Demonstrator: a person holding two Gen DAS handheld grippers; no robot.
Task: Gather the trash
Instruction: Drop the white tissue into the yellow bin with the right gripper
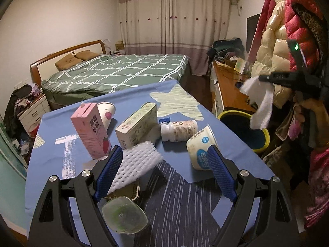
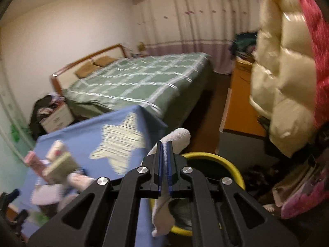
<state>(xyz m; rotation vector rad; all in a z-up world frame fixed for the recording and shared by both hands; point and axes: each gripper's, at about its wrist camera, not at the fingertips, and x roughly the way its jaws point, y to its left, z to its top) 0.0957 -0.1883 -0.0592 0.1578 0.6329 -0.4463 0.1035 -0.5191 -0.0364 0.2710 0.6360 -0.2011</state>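
Note:
My left gripper (image 1: 164,158) is open above the blue tablecloth (image 1: 181,105), its left pad against a white foam net (image 1: 136,164) and its right pad by a tipped yogurt cup (image 1: 200,146). Beyond lie a pink milk carton (image 1: 90,130), a paper cup (image 1: 107,113), a cream box (image 1: 136,124) and a white bottle (image 1: 178,130). My right gripper (image 2: 164,144) is shut on a white tissue (image 2: 178,138) above the yellow-rimmed bin (image 2: 232,164). The left wrist view shows that gripper (image 1: 265,78), the tissue (image 1: 261,103) and the bin (image 1: 265,142).
A clear plastic lid (image 1: 124,215) and a foil tray (image 1: 127,191) lie under my left gripper. A green bed (image 1: 123,72) is behind the table. A wooden dresser (image 1: 228,86) and hanging jackets (image 1: 287,41) crowd the right side.

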